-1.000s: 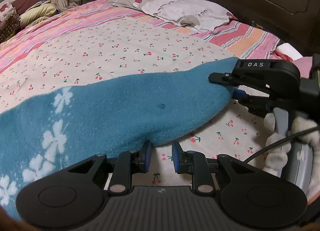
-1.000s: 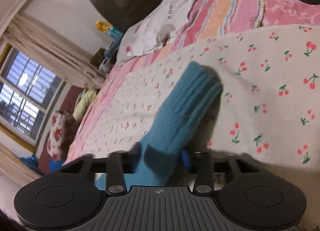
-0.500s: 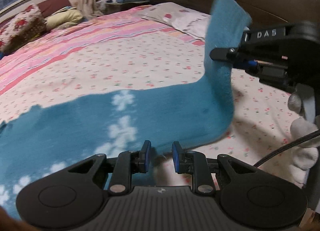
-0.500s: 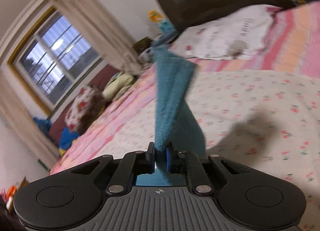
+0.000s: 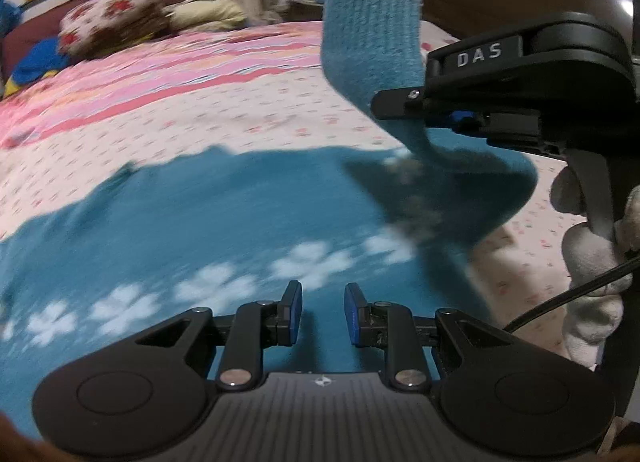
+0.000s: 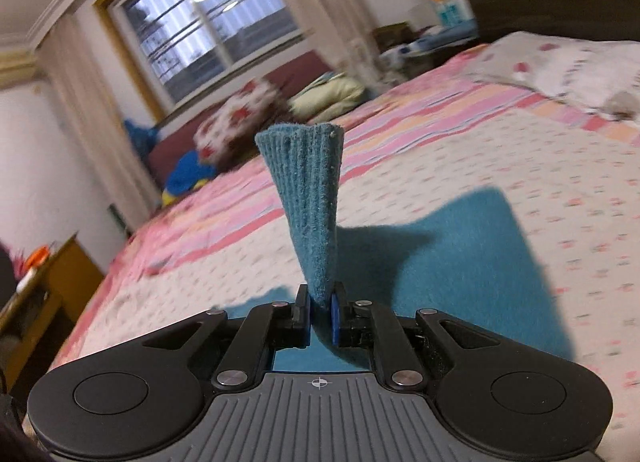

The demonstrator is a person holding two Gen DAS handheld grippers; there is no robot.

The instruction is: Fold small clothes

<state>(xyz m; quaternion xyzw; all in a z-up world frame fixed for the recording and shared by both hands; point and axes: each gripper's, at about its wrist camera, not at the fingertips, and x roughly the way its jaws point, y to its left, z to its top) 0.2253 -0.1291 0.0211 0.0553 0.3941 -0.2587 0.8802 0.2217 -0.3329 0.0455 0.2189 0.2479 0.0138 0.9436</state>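
The bed is being covered by a cherry-print sheet; a window is being shown at eleven o'clock; the teal sock is being pinched at its cuff by the right gripper, the rest lying on the sheet; the left gripper is being held slightly apart, gripping nothing.
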